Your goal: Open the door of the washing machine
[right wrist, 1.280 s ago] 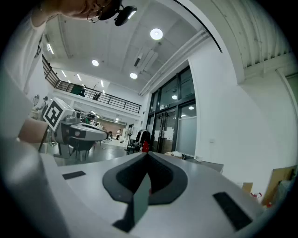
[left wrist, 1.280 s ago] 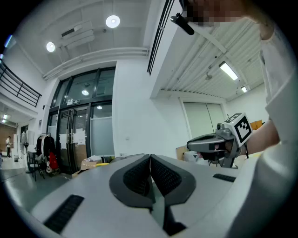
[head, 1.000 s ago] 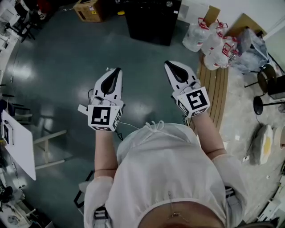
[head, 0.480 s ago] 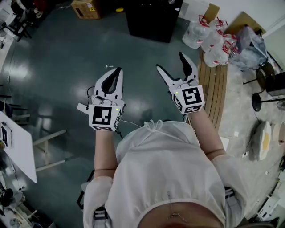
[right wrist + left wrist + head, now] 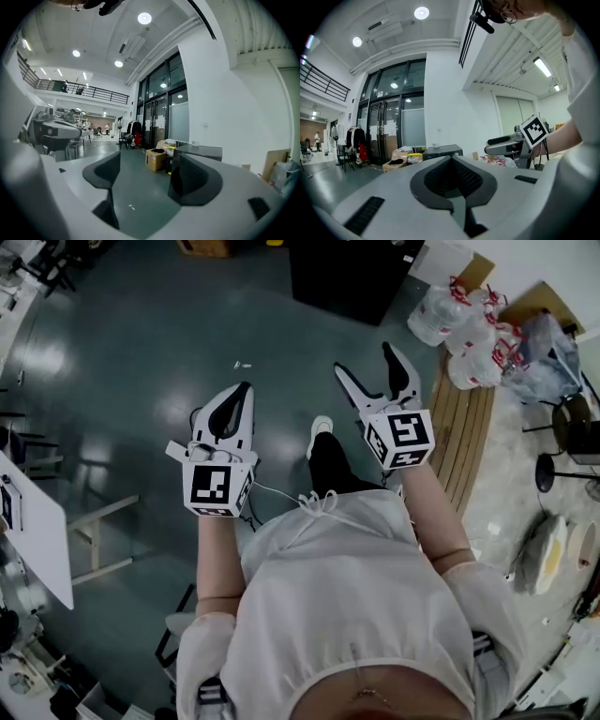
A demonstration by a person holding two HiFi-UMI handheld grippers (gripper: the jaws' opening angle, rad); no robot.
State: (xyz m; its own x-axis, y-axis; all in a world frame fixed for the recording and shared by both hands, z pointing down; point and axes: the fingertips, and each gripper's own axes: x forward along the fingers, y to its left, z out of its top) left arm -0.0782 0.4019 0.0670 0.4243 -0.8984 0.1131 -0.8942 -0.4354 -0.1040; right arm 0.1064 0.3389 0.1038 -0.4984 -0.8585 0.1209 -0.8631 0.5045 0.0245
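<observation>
A black boxy appliance (image 5: pixel 352 277) stands on the floor at the top of the head view, ahead of both grippers; its door does not show. It also appears far off as the dark box (image 5: pixel 443 151) in the left gripper view and as the dark box (image 5: pixel 197 152) in the right gripper view. My left gripper (image 5: pixel 246 388) is shut, its jaws together on nothing (image 5: pixel 451 159). My right gripper (image 5: pixel 366 360) is open; its jaws have just been opening and only bare floor shows between them (image 5: pixel 147 173). Both are held in the air well short of the appliance.
White plastic bags (image 5: pixel 469 324) and a wooden pallet (image 5: pixel 459 427) lie to the right of the appliance. A cardboard box (image 5: pixel 202 246) sits at its left. A white table (image 5: pixel 33 540) is at the far left, dark chairs (image 5: pixel 562 427) at the far right. Green floor (image 5: pixel 141 352) stretches ahead.
The right gripper's jaws went from shut to wide open. The person stepped towards the black appliance, a foot now showing between the grippers; both grippers moved along with them.
</observation>
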